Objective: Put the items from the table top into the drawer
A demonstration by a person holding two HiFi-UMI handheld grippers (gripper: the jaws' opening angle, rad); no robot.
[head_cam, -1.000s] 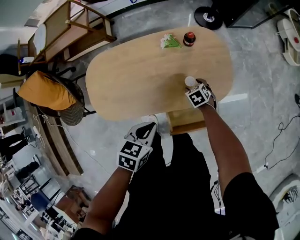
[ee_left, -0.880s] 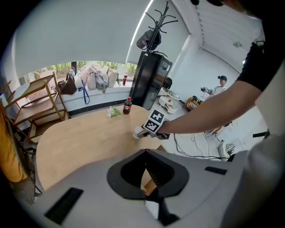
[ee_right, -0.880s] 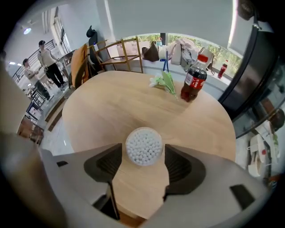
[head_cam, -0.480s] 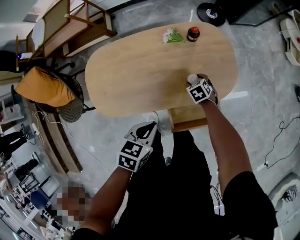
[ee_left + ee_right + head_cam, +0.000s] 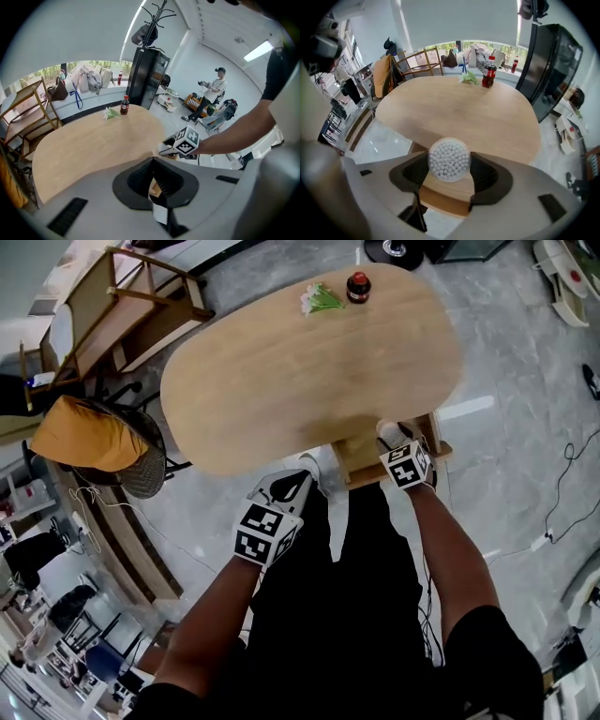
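A round clear tub of cotton swabs (image 5: 449, 159) is seen end-on between the jaws of my right gripper (image 5: 449, 165), which is shut on it. In the head view the tub (image 5: 385, 429) and right gripper (image 5: 392, 440) hang just past the table's near edge, above the open wooden drawer (image 5: 361, 470). On the far end of the oval wooden table (image 5: 281, 381) stand a small cola bottle (image 5: 357, 286) and a green-and-white bundle (image 5: 319, 300). My left gripper (image 5: 286, 491) is shut and empty, held off the table over the floor.
A wooden rack (image 5: 122, 306) and a chair with an orange cloth (image 5: 89, 437) stand left of the table. A tall black cabinet (image 5: 548, 70) is beyond the far right end. Another person (image 5: 213, 91) stands far off. Cables lie on the floor at right.
My right gripper has pulled back with the swab tub from the table top to above the open drawer at the near edge. The left gripper has hardly moved.
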